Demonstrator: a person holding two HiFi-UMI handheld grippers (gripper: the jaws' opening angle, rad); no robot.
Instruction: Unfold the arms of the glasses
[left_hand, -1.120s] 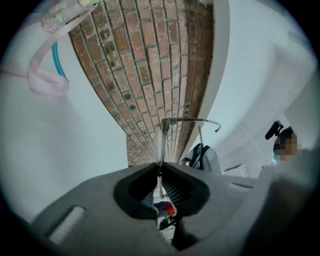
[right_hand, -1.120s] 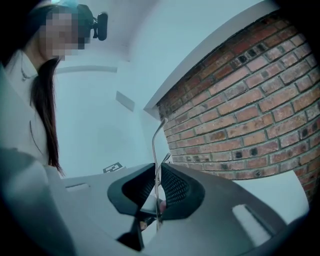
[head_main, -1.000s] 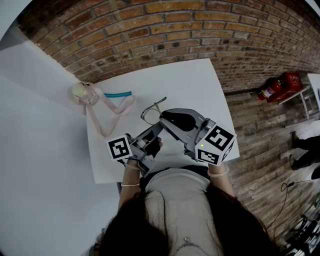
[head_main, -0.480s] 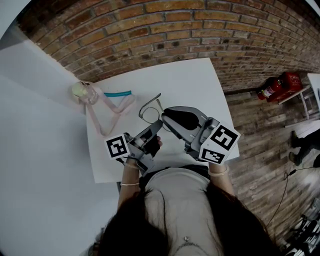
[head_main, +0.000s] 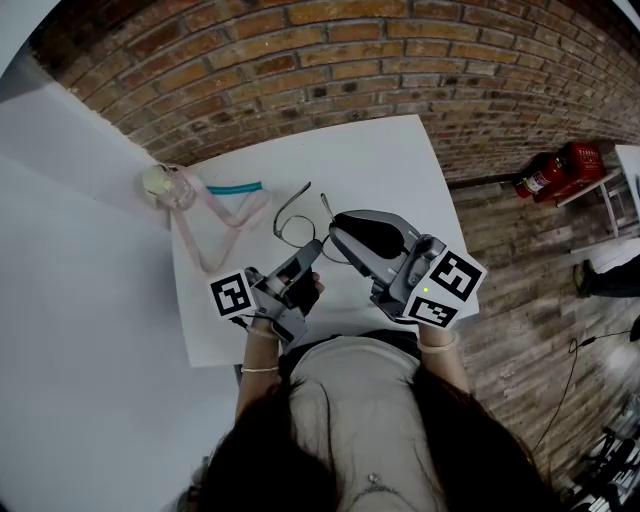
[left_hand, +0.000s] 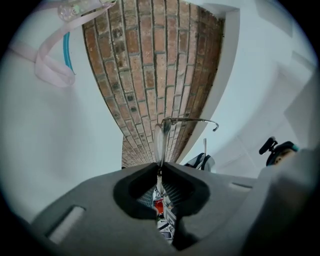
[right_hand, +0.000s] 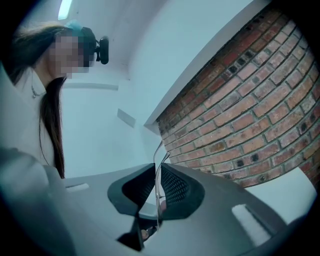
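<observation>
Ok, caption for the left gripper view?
Left tongs shut on the glasses rim, one arm extended sideways, brick wall behind.

Looks like a workroom or lab; bare brick wall (head_main: 400, 60); plain white table (head_main: 390, 160); wood plank floor (head_main: 520, 270); red fire extinguishers (head_main: 558, 170).

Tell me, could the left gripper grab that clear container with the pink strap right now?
Probably not yet. The left gripper is shut on the glasses, so it would have to let go first. Otherwise only the pink strap lies on the table between it and the clear container.
</observation>
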